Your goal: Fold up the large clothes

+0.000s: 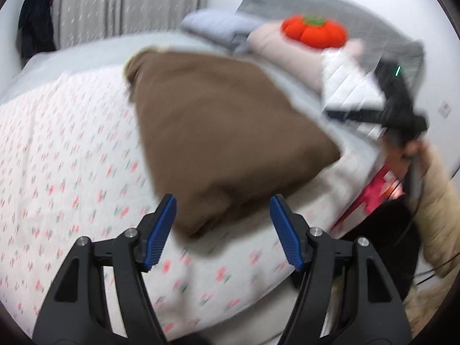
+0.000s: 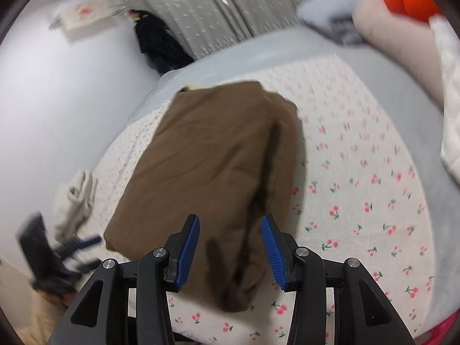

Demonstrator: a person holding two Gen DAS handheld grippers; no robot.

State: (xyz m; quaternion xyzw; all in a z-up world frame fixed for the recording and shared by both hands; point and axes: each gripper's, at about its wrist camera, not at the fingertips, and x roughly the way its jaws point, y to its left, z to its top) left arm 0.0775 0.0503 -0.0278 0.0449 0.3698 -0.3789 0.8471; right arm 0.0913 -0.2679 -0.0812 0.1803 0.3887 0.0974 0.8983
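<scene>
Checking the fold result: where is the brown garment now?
The brown garment lies folded on the cherry-print bedspread, ahead of both grippers in both wrist views, nearer than the orange pumpkin cushion.

Left gripper (image 1: 222, 230): black plastic linkage arms with triangular cut-outs, round silver screws at the pivots, jaws lined with ribbed blue pads. Right gripper (image 2: 230, 247): same build, black arms, silver screws, ribbed blue pads. Person: cream fleecy sleeve (image 1: 440, 204) at the right hand, thin black cable beside it.
</scene>
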